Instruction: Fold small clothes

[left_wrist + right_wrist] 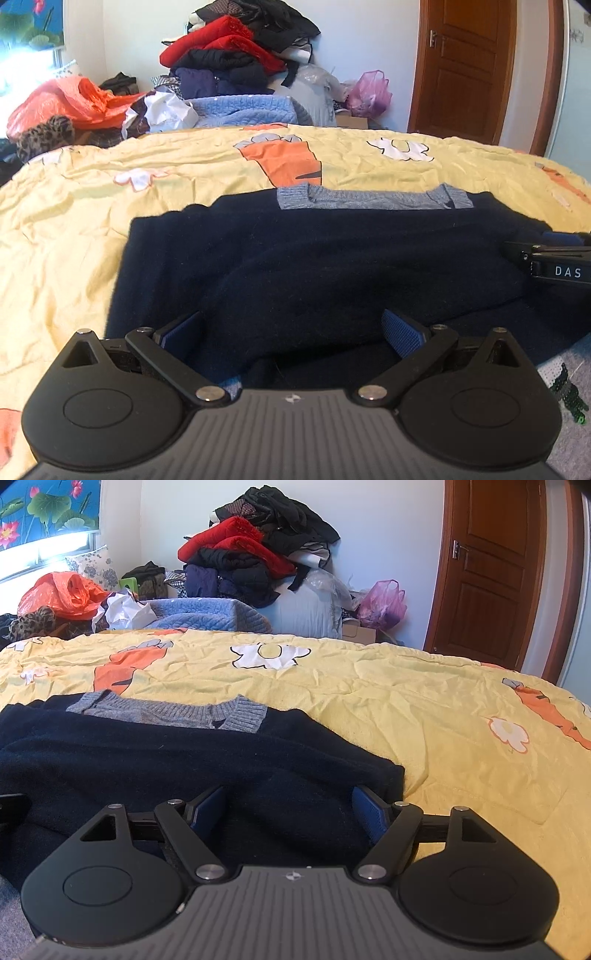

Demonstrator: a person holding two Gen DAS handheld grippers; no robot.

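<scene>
A small dark navy sweater [314,258] with a grey knit collar [369,197] lies flat on the yellow bedspread [74,221]. My left gripper [291,332] is open, its blue pads over the sweater's near left part. My right gripper [288,808] is open over the sweater's near right corner; the sweater [166,753] and its collar [177,712] show there too. The right gripper's side also shows at the right edge of the left wrist view [554,258]. A grey knit piece with a green pattern [569,395] lies at the near right.
The bedspread [424,720] has carrot and flower prints. Behind the bed is a tall pile of clothes [236,51], an orange plastic bag [66,99], a blue quilted item [243,110] and a pink bag [369,92]. A wooden door [465,66] stands at the right.
</scene>
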